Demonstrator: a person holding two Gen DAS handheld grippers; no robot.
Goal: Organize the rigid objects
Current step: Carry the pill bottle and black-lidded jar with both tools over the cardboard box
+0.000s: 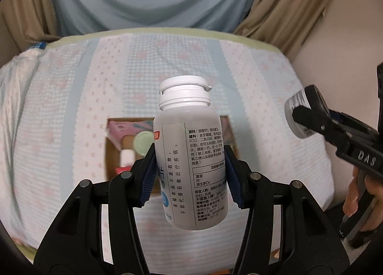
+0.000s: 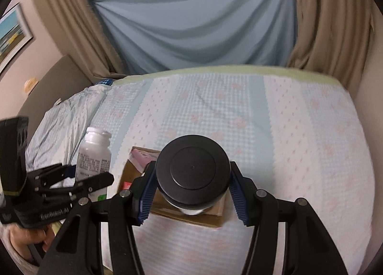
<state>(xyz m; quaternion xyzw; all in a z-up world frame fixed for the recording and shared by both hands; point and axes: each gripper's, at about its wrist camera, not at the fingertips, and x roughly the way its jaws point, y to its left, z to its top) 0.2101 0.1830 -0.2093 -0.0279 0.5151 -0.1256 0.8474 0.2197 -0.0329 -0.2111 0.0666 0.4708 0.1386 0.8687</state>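
My left gripper [image 1: 190,174] is shut on a white pill bottle [image 1: 191,145] with a white flip cap and printed label, held upright in the air above the bed. My right gripper [image 2: 192,193] is shut on a jar with a black round lid [image 2: 192,174], seen lid-first. Below both, an open cardboard box [image 1: 111,153] sits on the bedspread with a pink packet [image 1: 119,131] and a pale green lid [image 1: 143,143] inside. The same box [image 2: 191,217] shows under the jar in the right wrist view. The right gripper [image 1: 301,117] and the white pill bottle [image 2: 94,155] appear in each other's views.
A light blue and pink checked bedspread [image 2: 263,131] covers the bed. Blue and beige curtains [image 2: 203,23] hang behind it. A framed picture [image 2: 12,35] hangs on the left wall. A hand [image 1: 356,193] grips the right tool's handle at the right edge.
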